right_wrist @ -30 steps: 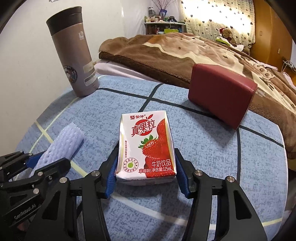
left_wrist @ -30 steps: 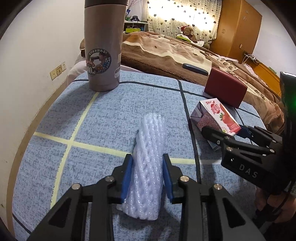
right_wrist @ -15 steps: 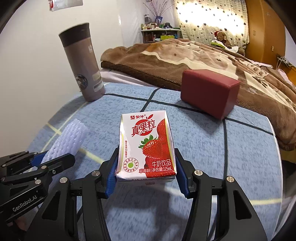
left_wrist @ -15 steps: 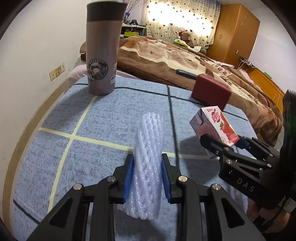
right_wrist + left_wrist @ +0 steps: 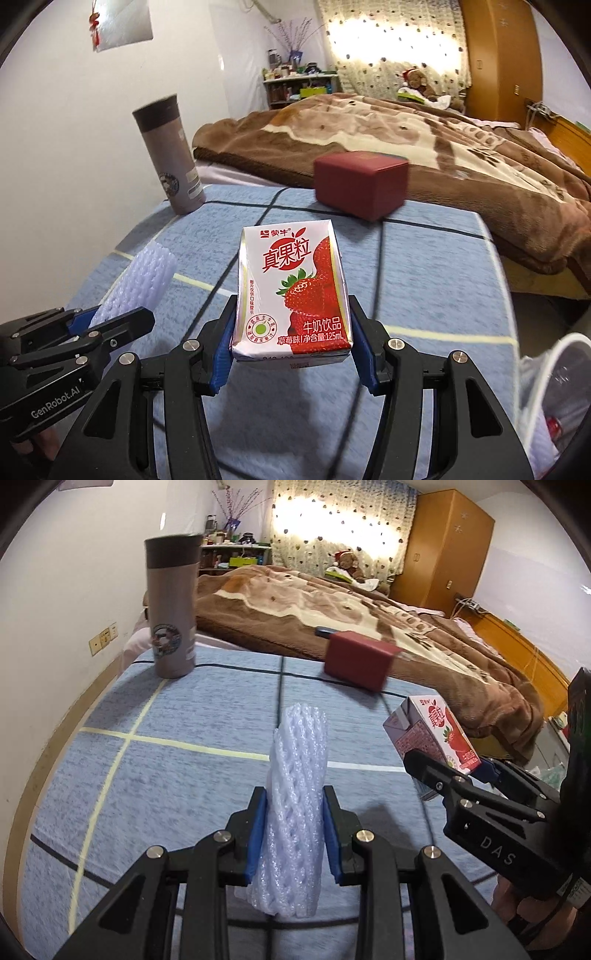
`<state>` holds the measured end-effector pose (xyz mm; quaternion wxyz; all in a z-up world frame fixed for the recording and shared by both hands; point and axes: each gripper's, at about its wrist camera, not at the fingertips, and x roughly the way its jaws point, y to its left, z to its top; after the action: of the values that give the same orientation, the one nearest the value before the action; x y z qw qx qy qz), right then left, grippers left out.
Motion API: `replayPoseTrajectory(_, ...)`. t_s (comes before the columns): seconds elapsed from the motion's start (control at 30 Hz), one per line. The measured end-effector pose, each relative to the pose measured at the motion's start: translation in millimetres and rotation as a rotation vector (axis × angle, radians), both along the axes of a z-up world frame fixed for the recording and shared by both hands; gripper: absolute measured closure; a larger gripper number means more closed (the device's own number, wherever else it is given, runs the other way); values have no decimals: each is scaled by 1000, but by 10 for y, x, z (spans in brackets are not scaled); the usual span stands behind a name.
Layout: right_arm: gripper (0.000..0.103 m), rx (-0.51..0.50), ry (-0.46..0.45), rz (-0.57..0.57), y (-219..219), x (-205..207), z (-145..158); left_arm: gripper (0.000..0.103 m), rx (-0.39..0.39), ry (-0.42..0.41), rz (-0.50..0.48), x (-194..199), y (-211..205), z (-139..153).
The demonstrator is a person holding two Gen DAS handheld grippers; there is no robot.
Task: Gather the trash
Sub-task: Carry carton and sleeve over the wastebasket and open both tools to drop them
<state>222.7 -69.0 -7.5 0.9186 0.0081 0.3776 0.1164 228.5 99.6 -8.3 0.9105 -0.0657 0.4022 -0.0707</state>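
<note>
The left gripper [image 5: 294,830] is clamped on a white foam net sleeve [image 5: 297,812], squeezing it upright between the blue pads, clear of the blue checked tablecloth [image 5: 207,716]. Beside it, the right gripper [image 5: 291,349] grasps a strawberry milk carton [image 5: 293,291] by its sides, held upright above the cloth. A brown thermos [image 5: 170,607] and a dark red box [image 5: 360,188] stand at the table's far edge, near the bed [image 5: 406,122].
</note>
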Motion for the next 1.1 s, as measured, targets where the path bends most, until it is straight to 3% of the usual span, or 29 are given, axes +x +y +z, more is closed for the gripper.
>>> replayPoseTrajectory(0.6, 48, 22, -69, -192, -1017, -530, 229, 72, -2, -71, -191, -351, -1155, 335)
replayPoseTrajectory(1.1, 47, -35, -50, -428, -2060, -915, 146, 72, -38, -45, -442, -472, -2563, 253)
